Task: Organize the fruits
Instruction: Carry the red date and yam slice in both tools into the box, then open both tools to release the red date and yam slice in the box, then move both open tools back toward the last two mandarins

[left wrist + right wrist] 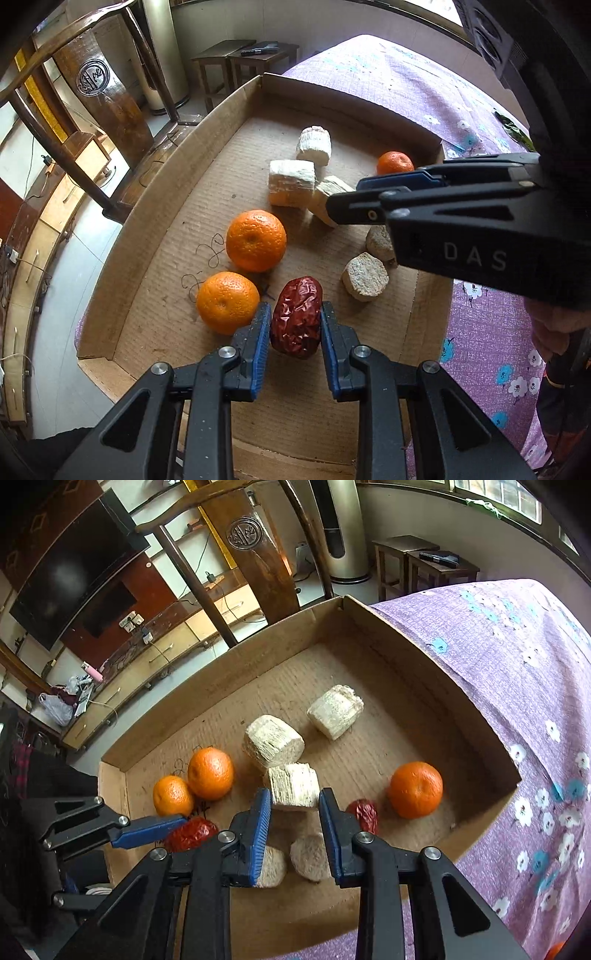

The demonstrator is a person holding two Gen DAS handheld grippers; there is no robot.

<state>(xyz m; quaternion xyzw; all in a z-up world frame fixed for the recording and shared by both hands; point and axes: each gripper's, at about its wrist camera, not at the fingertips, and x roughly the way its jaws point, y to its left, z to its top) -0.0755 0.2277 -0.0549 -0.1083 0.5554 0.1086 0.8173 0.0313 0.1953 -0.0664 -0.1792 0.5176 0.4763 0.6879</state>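
- Sitting on a purple flowered cloth point(517, 686), a shallow cardboard tray point(406, 672) held all the fruit, its low walls closing the far and right sides.
- The far half of the tray floor lay bare, leaving open room beyond the fruit; the near half was crowded.
- The left gripper point(295, 325) pointed steeply down near the tray's near edge, its blue pads pressed against both sides of a wrinkled, dark red date point(295, 321).
- Just left of that date sat two oranges point(227, 301), glossy and dimpled, one touching the left pad.
- The right gripper point(294, 801) reached in from the right, its jaws narrowly parted around a pale, fibrous sugarcane chunk point(293, 784); I could not tell whether the pads touched it.
- Two more pale chunks point(273, 740) lay just beyond it, and two rounder, greyish pieces point(310, 856) lay below the jaws.
- A third, smaller orange point(415, 789) sat alone near the right wall, with a second date point(364, 814) just beside it.
- A wooden chair point(258, 561) stood past the tray's far-left wall.
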